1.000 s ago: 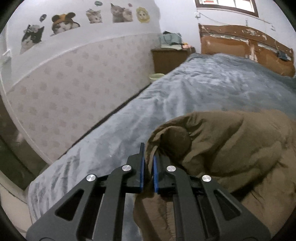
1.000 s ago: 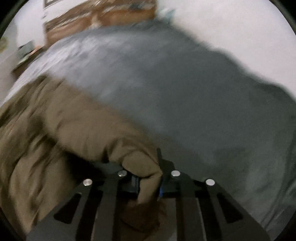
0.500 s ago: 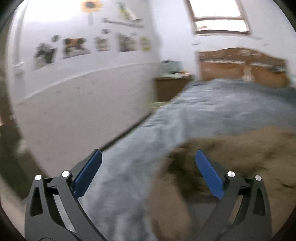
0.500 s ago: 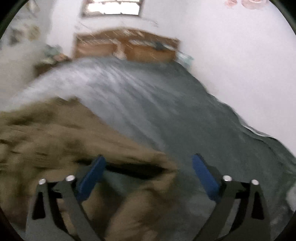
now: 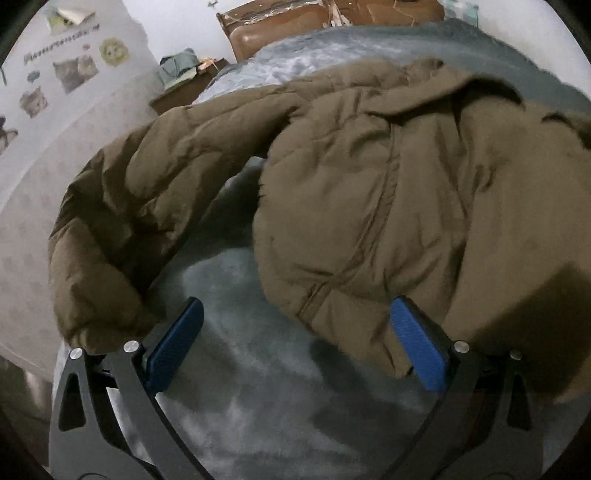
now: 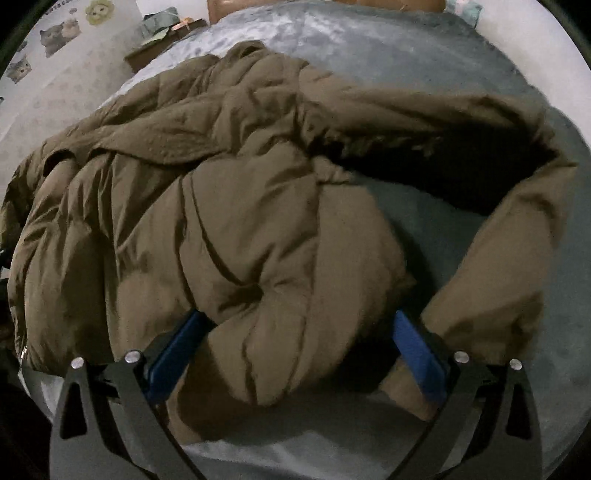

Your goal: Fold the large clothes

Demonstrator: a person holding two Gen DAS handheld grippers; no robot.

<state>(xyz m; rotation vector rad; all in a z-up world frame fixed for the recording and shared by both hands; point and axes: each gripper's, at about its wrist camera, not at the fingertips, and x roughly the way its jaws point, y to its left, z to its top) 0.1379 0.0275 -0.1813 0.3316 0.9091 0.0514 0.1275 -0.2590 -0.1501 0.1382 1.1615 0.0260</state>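
Note:
A large brown padded coat (image 5: 369, 177) lies spread on the grey bed blanket (image 5: 240, 369). In the left wrist view one sleeve (image 5: 110, 229) curls down the left side, its cuff beside the left finger. My left gripper (image 5: 295, 332) is open over bare blanket, with the coat's lower edge touching the right pad (image 5: 417, 350). In the right wrist view my right gripper (image 6: 295, 347) stands open, and a puffy corner of the coat (image 6: 258, 240) bulges loosely between its fingers. The other sleeve (image 6: 498, 266) lies just outside the right finger.
A wooden headboard (image 5: 295, 26) stands at the bed's far end, with a cluttered bedside cabinet (image 5: 184, 85) beside it. The wall with cat stickers (image 5: 70, 77) runs along the bed's left side. Bare blanket (image 6: 369, 40) shows beyond the coat.
Both grippers were shut on folds of the coat, then opened wide and let go. They have tipped downward and now look over the coat, which lies spread on the bed.

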